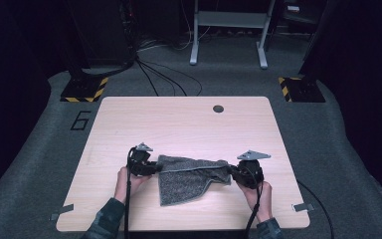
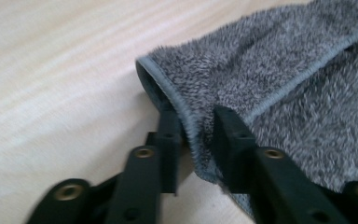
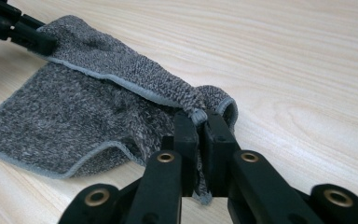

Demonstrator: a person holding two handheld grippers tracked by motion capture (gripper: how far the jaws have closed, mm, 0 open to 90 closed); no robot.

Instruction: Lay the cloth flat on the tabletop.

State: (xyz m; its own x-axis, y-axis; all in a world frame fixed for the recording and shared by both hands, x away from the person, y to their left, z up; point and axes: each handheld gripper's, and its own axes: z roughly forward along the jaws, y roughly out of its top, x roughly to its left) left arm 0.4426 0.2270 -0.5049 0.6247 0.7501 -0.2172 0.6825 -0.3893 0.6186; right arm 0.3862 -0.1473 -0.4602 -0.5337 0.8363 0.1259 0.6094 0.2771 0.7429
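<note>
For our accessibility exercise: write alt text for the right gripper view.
The right claw is shut on the bunched corner of a grey towel on a pale wooden table. The left claw holds the far corner.

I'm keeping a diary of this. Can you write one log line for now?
thing: grey fluffy towel | left gripper: shut on towel edge | right gripper: shut on towel corner | towel partly lifted off light wooden table

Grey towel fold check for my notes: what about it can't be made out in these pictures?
- Towel underside: hidden by its own folded layers, high view.
- Far corner: cut off by the top edge, left gripper view.
- Cloth inside the right gripper: covered by its fingers.
- Weave detail: too small in the high view.
</note>
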